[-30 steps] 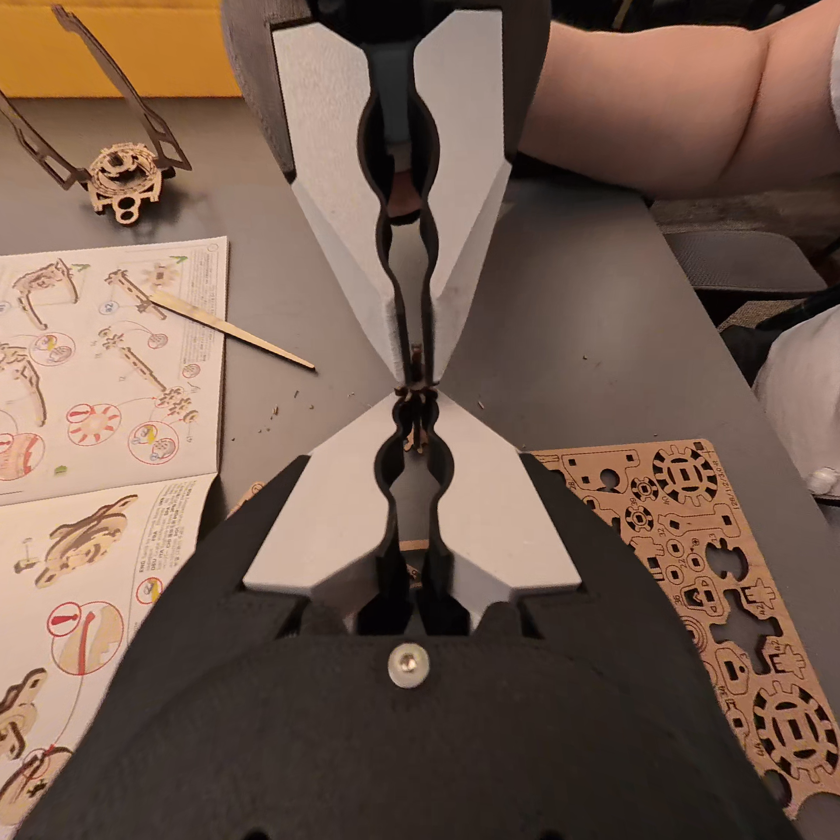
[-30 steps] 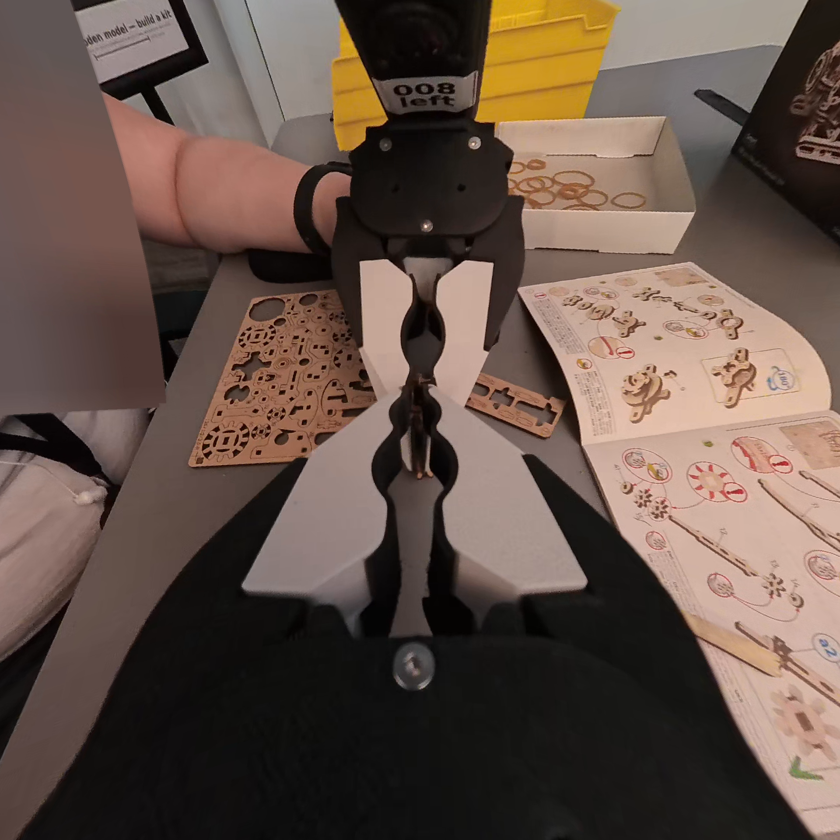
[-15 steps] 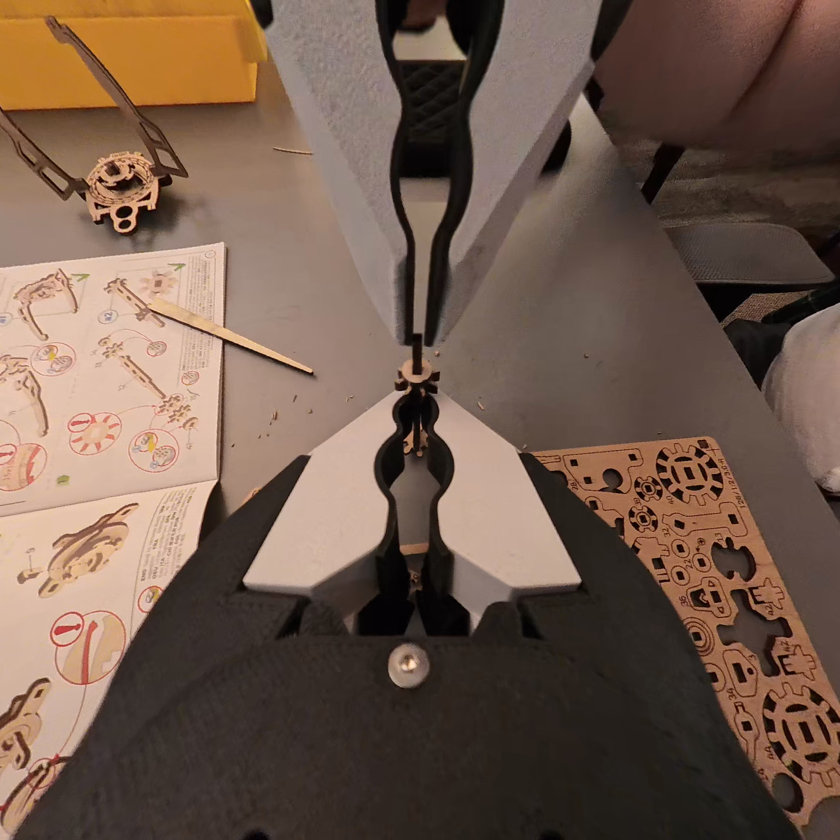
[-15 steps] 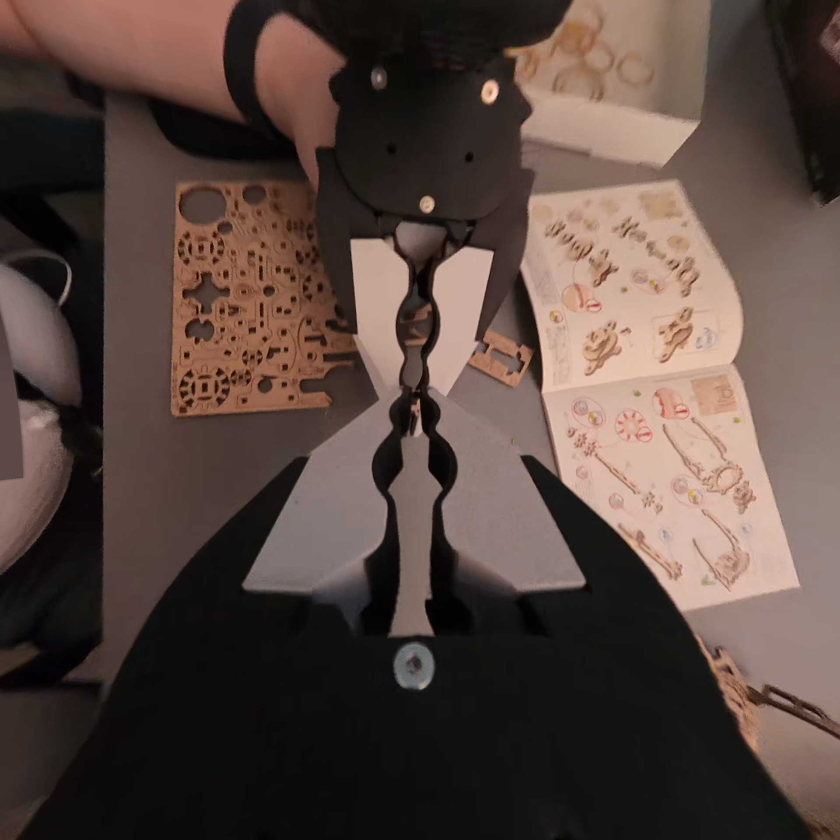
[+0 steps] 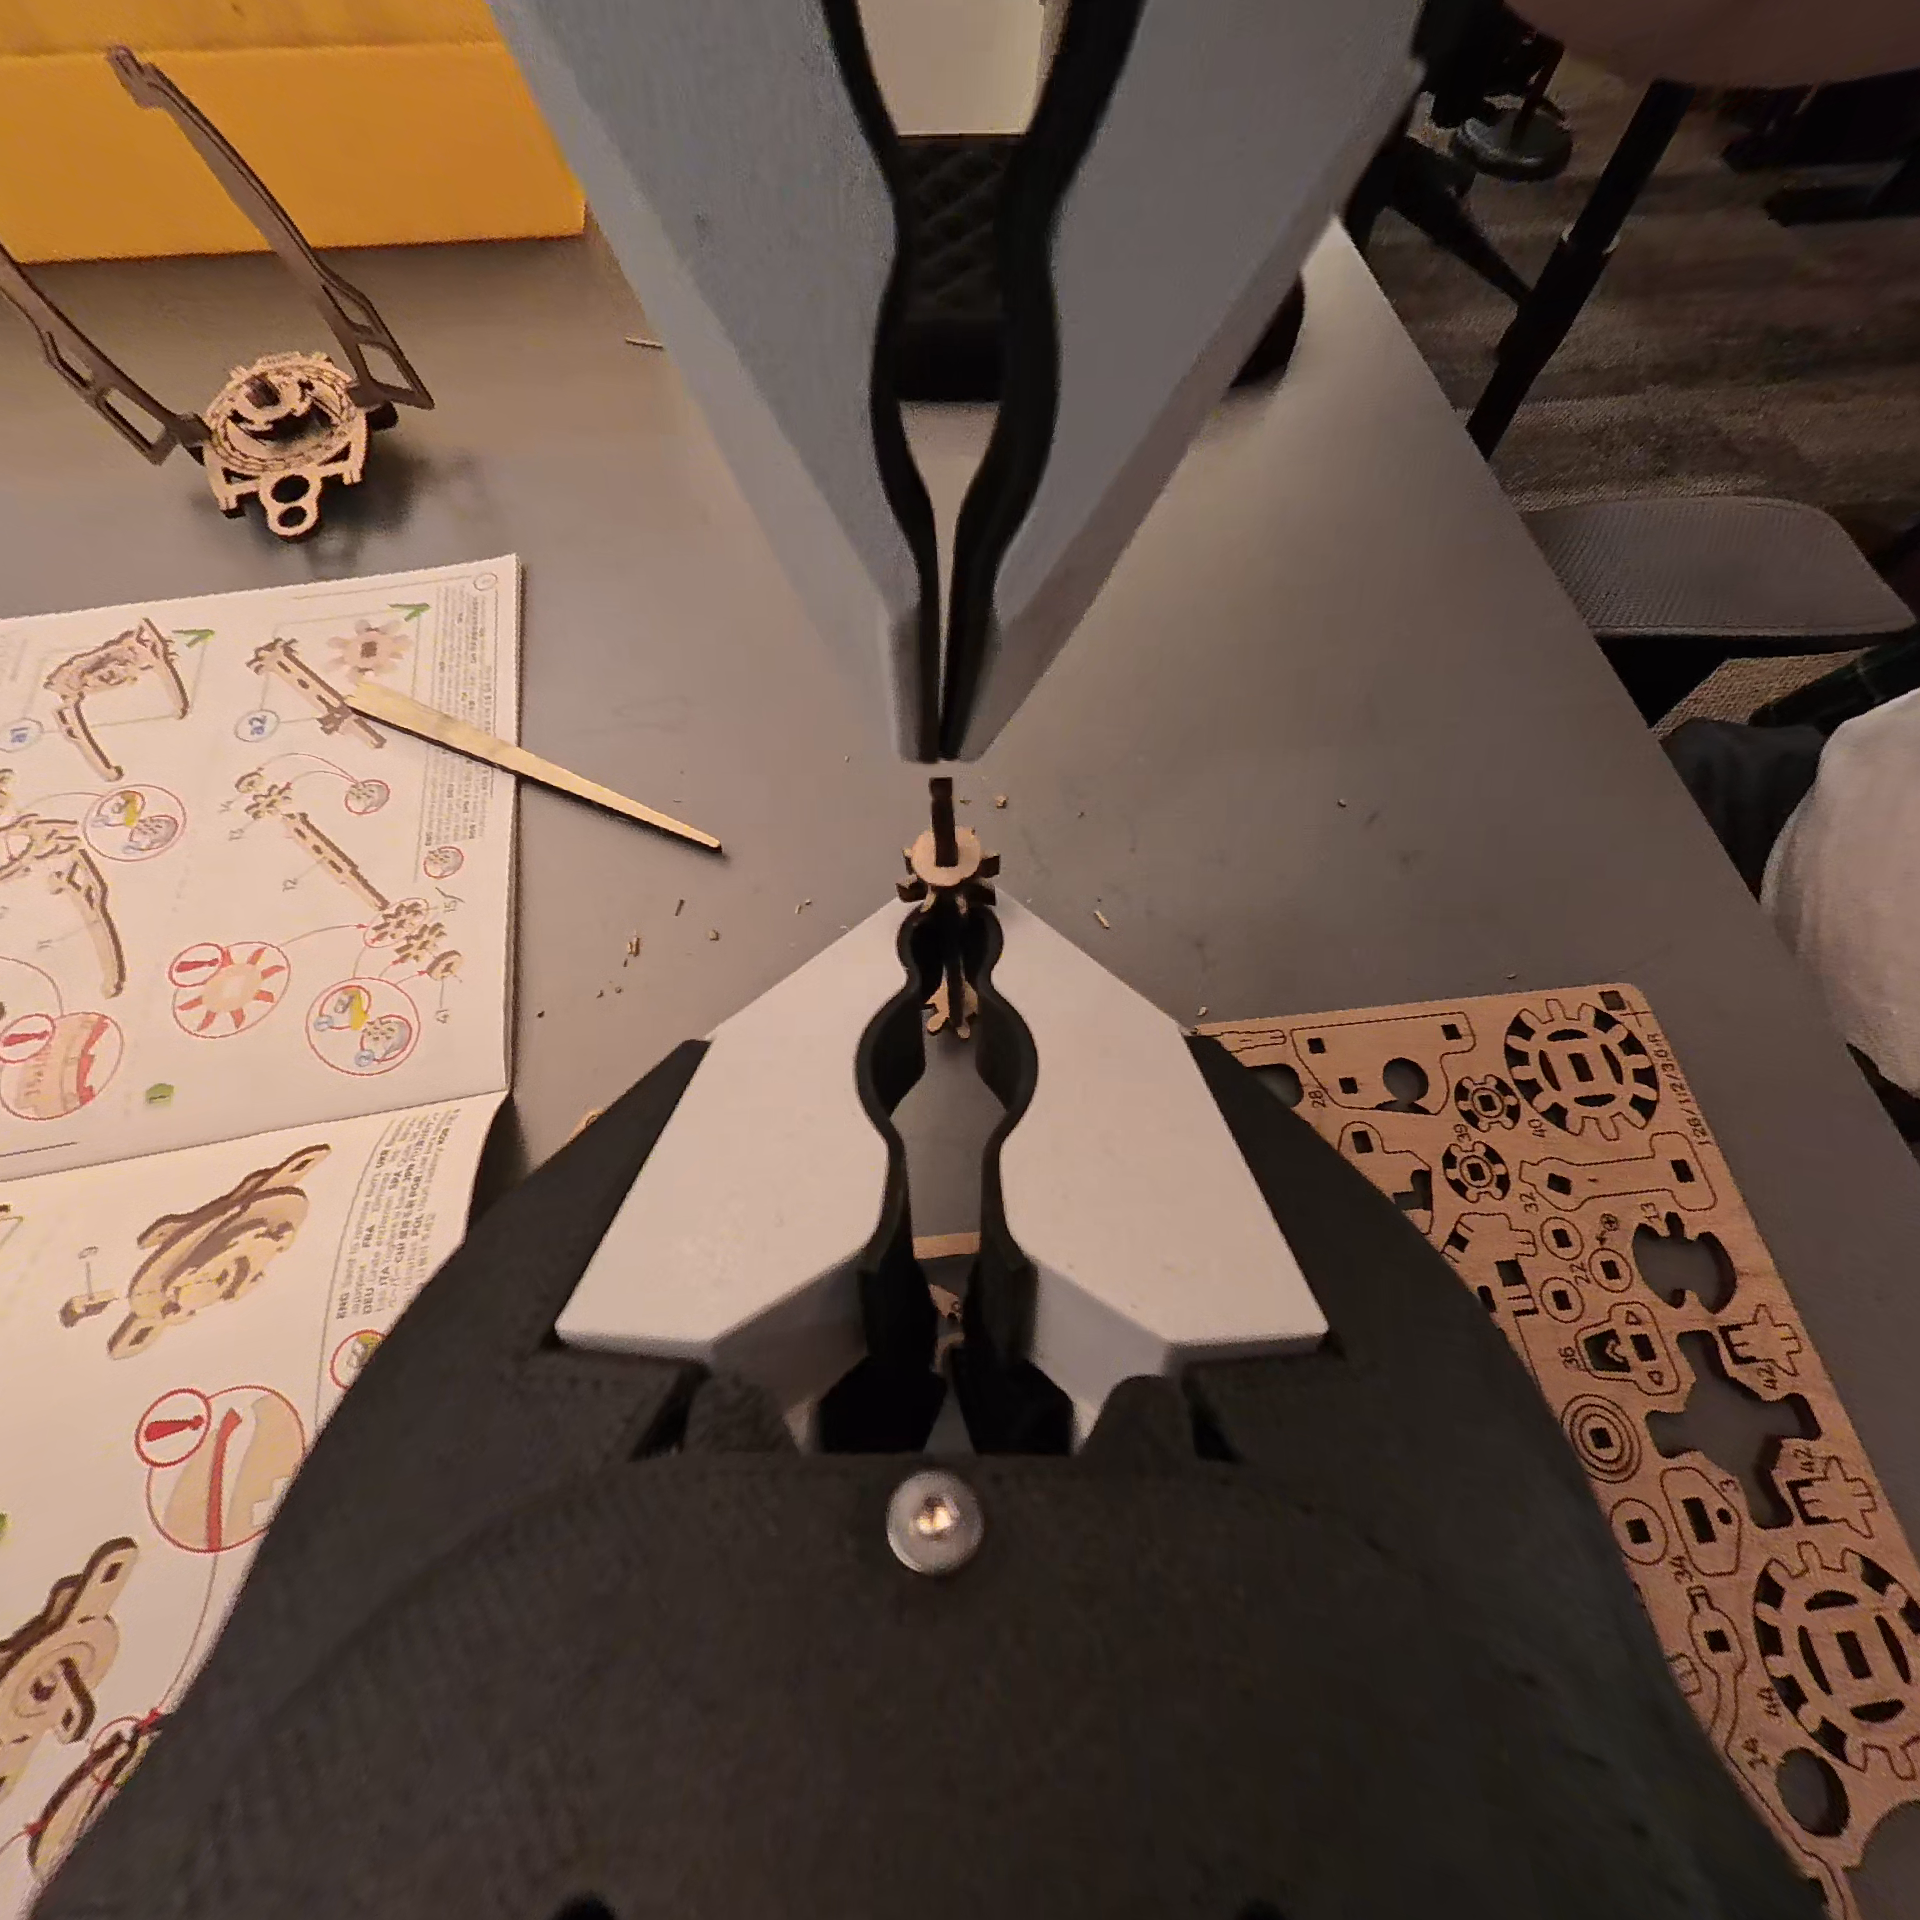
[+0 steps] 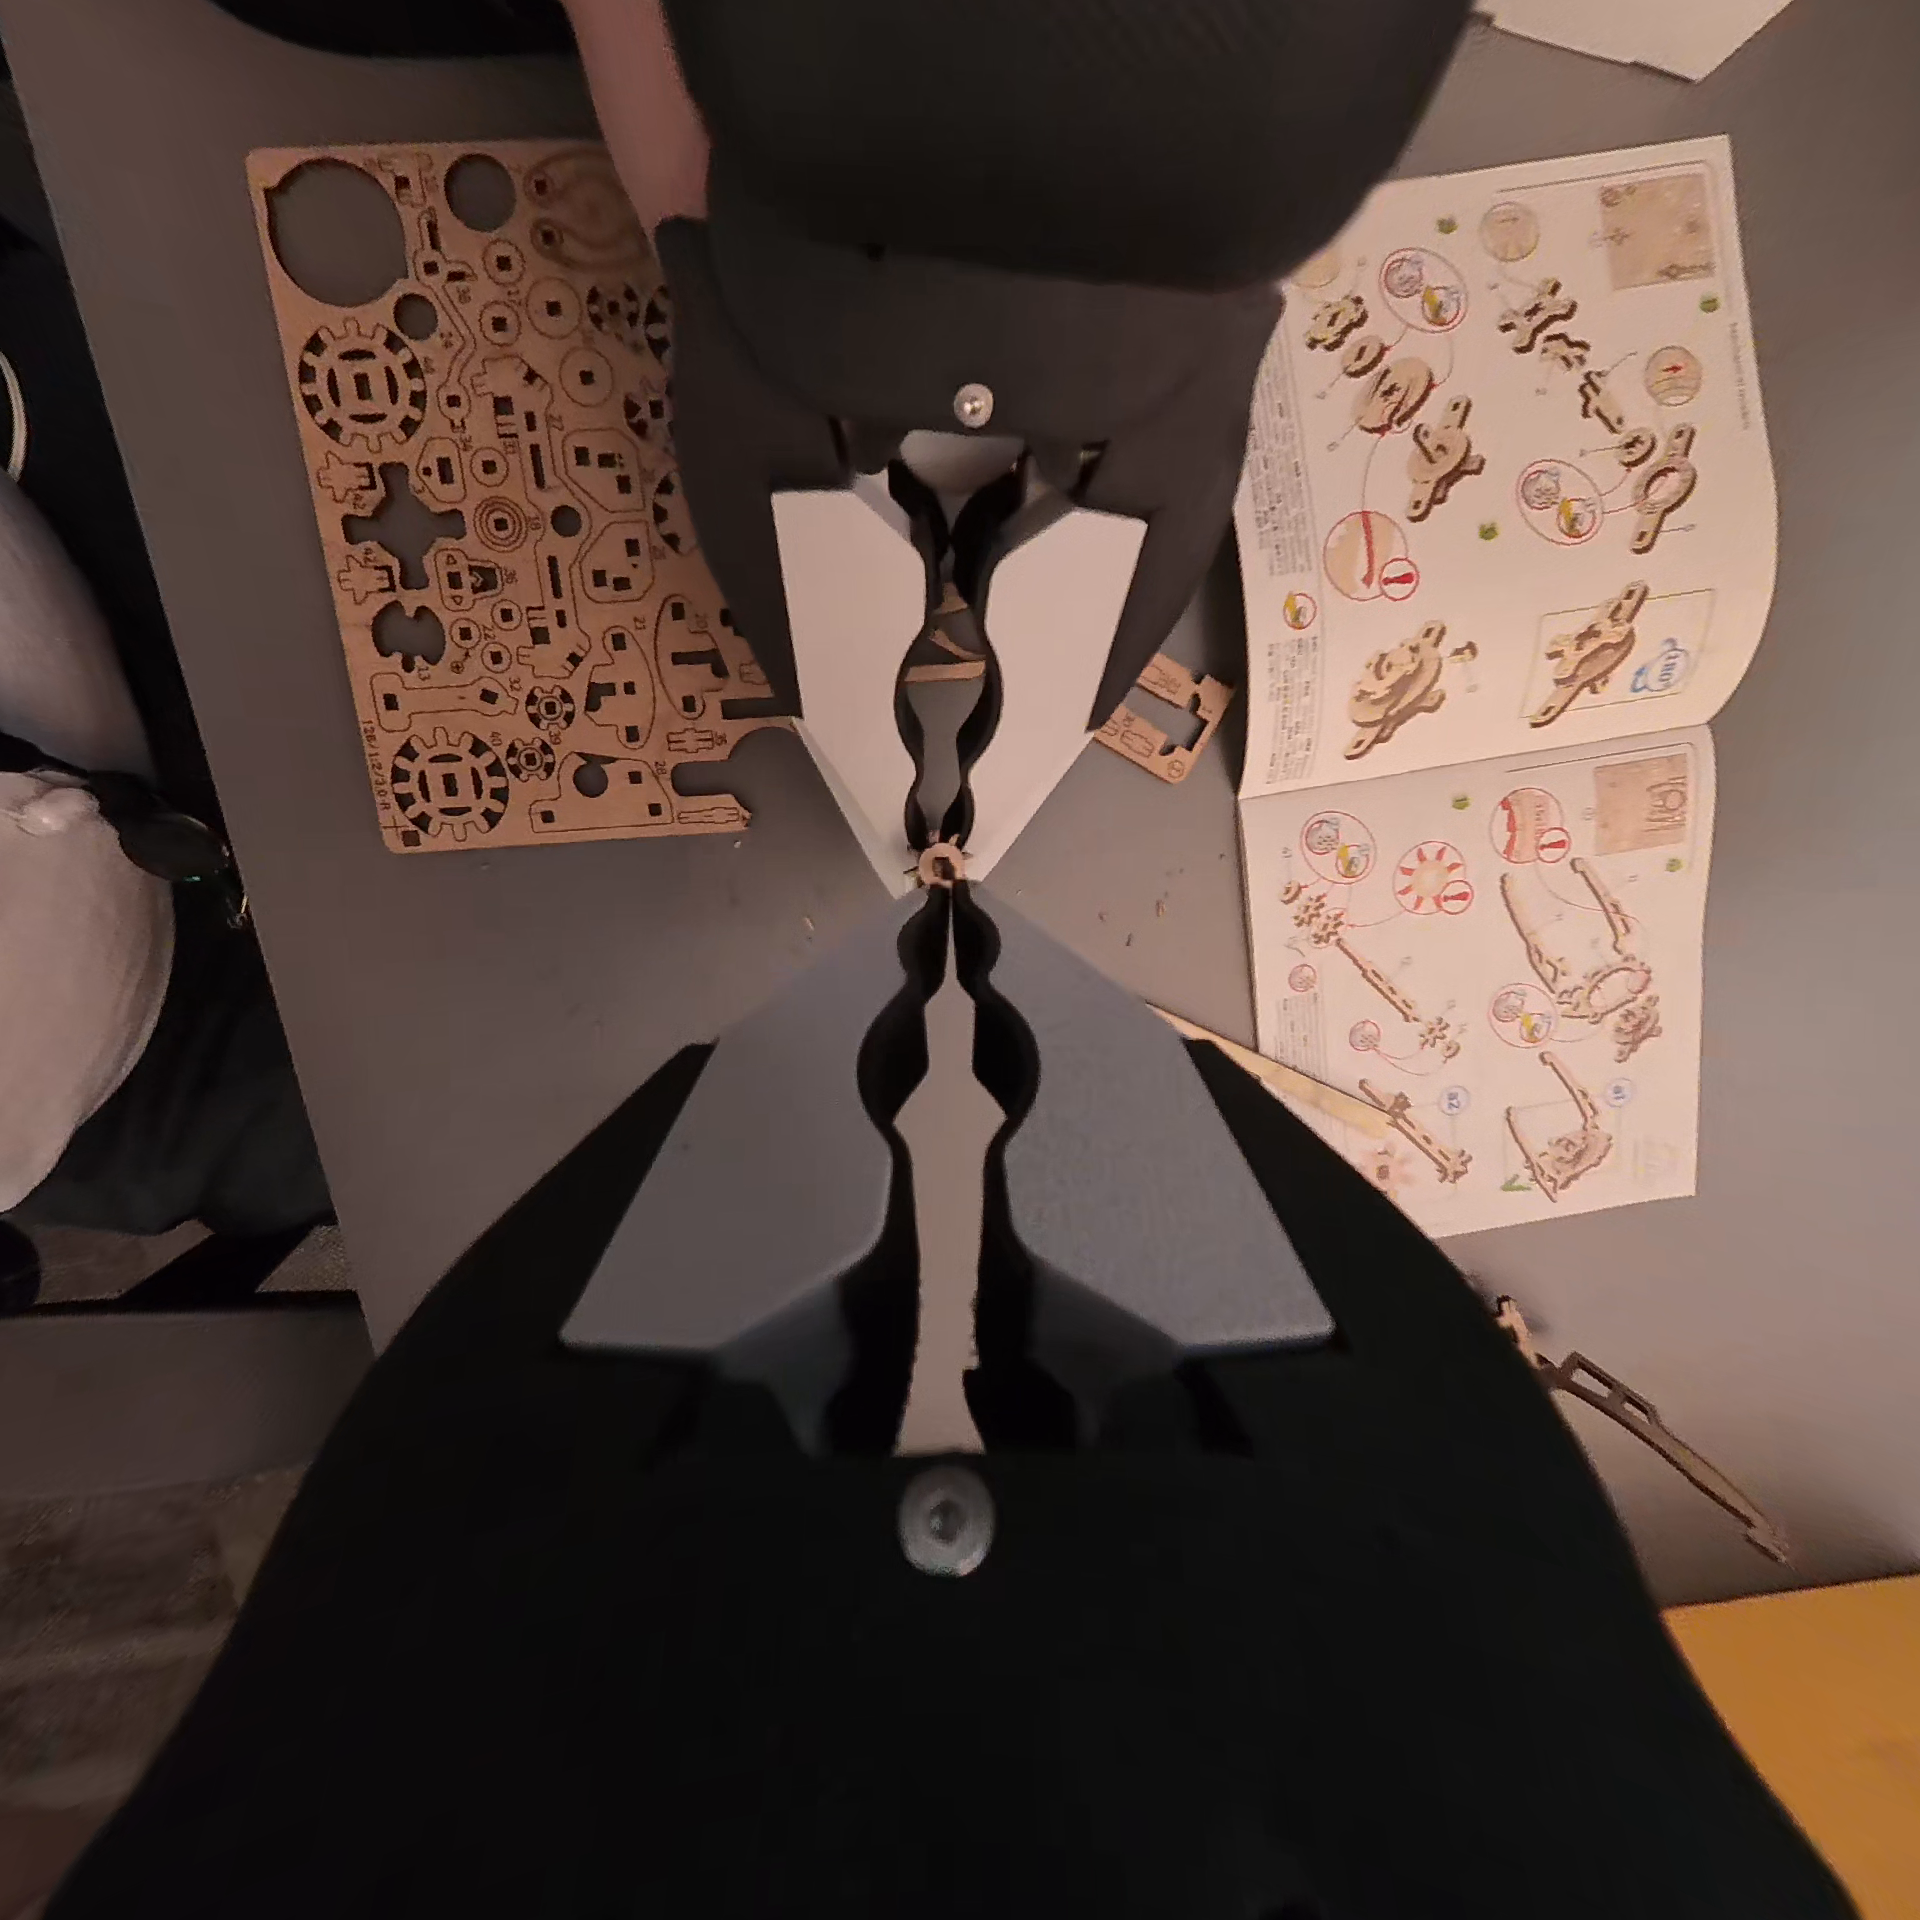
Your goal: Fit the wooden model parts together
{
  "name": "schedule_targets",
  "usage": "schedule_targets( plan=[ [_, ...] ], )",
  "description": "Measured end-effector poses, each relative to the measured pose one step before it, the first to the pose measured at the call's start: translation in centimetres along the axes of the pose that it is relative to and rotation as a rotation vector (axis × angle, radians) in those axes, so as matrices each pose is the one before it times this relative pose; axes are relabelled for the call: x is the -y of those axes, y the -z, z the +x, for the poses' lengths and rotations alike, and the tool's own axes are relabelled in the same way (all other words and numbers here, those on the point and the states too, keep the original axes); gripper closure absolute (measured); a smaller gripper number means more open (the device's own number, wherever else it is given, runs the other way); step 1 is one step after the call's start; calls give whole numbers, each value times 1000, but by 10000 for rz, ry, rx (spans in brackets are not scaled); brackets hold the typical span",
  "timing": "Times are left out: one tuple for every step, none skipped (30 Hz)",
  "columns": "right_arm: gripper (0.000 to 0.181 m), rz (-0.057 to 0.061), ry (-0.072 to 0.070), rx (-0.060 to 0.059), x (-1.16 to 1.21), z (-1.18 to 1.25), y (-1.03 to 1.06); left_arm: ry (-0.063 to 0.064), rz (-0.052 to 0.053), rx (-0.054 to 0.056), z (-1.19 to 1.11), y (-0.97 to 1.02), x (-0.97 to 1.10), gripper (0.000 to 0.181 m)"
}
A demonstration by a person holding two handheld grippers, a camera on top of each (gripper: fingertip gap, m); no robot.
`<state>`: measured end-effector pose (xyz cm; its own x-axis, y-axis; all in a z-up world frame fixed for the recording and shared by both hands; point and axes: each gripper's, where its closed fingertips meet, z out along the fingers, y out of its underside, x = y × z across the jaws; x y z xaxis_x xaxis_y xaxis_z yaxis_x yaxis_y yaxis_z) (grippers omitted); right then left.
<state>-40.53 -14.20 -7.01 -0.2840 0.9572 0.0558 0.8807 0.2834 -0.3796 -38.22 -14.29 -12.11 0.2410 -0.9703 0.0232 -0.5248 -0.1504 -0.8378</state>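
My left gripper (image 5: pixel 948 914) is shut on a small wooden gear-and-shaft assembly (image 5: pixel 948 871) and holds it above the grey table (image 5: pixel 1226 727). A pale toothed gear sits on a thin dark shaft that sticks out past the fingertips. My right gripper (image 5: pixel 940 753) comes in from the far side, tip to tip with the left, jaws closed, with a small gap to the shaft's end. In the right wrist view my right gripper (image 6: pixel 951 906) looks straight down and the gear (image 6: pixel 940 864) shows end-on at the left gripper's tips (image 6: pixel 940 844).
A laser-cut wooden parts sheet (image 5: pixel 1662 1299) lies at the right and an open instruction booklet (image 5: pixel 239 883) at the left with a pointed wooden stick (image 5: pixel 540 774) on it. A partly built model with dark arms (image 5: pixel 281 426) and a yellow bin (image 5: pixel 260 135) lie beyond. My right fingertips sit around 6 centimeters from my left ones.
My right gripper let go of the shaft and drew back a little, swinging up to look straight down. The gear and shaft stay in my left gripper.
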Motion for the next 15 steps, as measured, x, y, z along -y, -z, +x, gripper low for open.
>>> schedule_targets(
  plan=[
    [181, -108, 39, 35, 25, -60, -123, 2, -2, -1, -7, -1, -1, 181],
    [179, -81, 34, -7, 79, 0, -157, -10, -6, 17, -23, 14, -15, 181],
    [178, -39, 31, -60, 105, 98, -87, -9, -14, 24, -50, 53, -24, 181],
    [178, -4, 23, 17, 122, -21, -2, 15, 1, -13, -12, 34, -20, 181],
    [177, -14, 1, 10, 51, 0, -29, 43, 10, -17, -24, 6, -4, 181],
    [176, -4, -14, -17, -5, 59, -43, 32, 0, -6, -16, 17, -9, 181],
    [176, 69, -22, 6, 28, 15, 8, 11, -2, -3, -13, 14, -11, 181],
    [173, 164, -57, -54, 56, 100, 37, -19, -6, 19, -23, 21, -8, 181],
    [168, 277, -124, -160, -7, 271, 19, -25, -11, 17, 2, 39, -26, 181],
    [167, 434, -150, -51, -45, 105, -43, -3, 0, -8, 9, 34, -22, 181],
    [164, 666, -195, 39, -3, -17, -155, 20, 17, -22, 27, 40, -22, 181],
    [160, 857, -304, 114, -30, -80, -329, 63, 32, 8, -46, 60, -18, 181],
    [158, 699, -366, 274, -494, -280, -503, 112, 82, -13, -49, 79, 32, 181],
    [158, 379, -304, 338, -958, -372, -560, 131, 172, -35, -67, 131, 177, 181],
    [156, 319, -155, 200, -952, -205, -562, 130, 180, -14, -124, 206, 242, 181]
  ],
)
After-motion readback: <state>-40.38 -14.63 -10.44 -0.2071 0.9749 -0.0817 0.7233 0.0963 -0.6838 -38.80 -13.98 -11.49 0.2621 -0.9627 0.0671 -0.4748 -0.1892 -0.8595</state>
